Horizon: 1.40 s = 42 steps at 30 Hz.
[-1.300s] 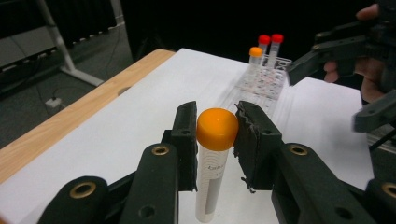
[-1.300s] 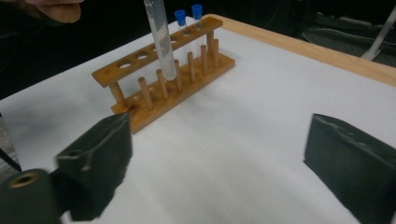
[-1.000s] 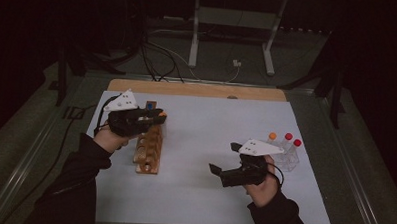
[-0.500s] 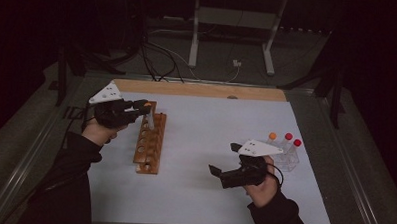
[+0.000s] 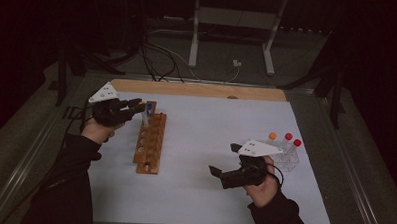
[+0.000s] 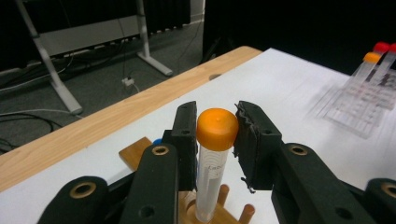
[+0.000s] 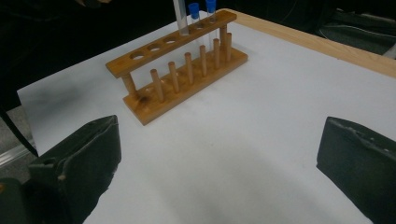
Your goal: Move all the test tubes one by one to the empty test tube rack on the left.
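One orange-capped tube point(image 6: 212, 161) stands upright at the centre of the left gripper view, clamped just under its cap by the left tool point(image 6: 215, 140), above the wooden rack point(image 5: 150, 143). Its lower end is cut off by the frame's bottom edge. The right tool point(image 7: 219, 172) is spread apart over the bare white surface point(image 7: 261, 116).

- The table point(image 5: 197, 90) has a brown wooden edge on the far side.
- A big white sheet point(image 5: 210, 142) lies on top of the table.
- A wooden rack point(image 5: 150, 145) stands on the sheet at the left.
- A clear rack point(image 5: 285, 157) with tubes stands at the right.
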Motion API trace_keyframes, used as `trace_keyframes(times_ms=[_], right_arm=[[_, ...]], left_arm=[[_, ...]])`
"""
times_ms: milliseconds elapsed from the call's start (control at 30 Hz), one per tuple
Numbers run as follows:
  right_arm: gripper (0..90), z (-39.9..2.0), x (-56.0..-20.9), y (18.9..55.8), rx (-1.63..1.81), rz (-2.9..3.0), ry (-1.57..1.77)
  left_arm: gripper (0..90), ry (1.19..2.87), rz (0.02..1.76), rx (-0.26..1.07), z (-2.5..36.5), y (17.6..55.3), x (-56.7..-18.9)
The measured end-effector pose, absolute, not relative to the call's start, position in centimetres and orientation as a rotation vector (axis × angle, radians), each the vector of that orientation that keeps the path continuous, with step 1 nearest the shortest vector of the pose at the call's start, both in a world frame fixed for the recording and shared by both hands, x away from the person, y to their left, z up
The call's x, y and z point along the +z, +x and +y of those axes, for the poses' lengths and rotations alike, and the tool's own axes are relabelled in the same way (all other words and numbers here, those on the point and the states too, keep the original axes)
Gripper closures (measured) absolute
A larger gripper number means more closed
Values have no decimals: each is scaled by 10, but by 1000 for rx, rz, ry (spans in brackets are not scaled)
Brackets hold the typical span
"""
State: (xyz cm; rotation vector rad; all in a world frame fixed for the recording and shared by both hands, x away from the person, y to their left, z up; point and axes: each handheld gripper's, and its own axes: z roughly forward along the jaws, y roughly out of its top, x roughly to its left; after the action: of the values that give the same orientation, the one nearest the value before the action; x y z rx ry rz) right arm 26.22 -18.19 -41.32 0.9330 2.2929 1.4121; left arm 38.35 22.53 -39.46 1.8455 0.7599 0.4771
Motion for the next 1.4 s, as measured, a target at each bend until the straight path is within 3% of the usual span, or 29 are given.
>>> trace_keyframes(times_ms=[733, 1400], right_arm=[[0, -184, -413, 262, 1420, 2295, 937], [0, -186, -411, 261, 1423, 2290, 932]], left_arm=[[712, 1898, 826, 447, 224, 389, -439], [692, 1947, 804, 419, 219, 387, -445]])
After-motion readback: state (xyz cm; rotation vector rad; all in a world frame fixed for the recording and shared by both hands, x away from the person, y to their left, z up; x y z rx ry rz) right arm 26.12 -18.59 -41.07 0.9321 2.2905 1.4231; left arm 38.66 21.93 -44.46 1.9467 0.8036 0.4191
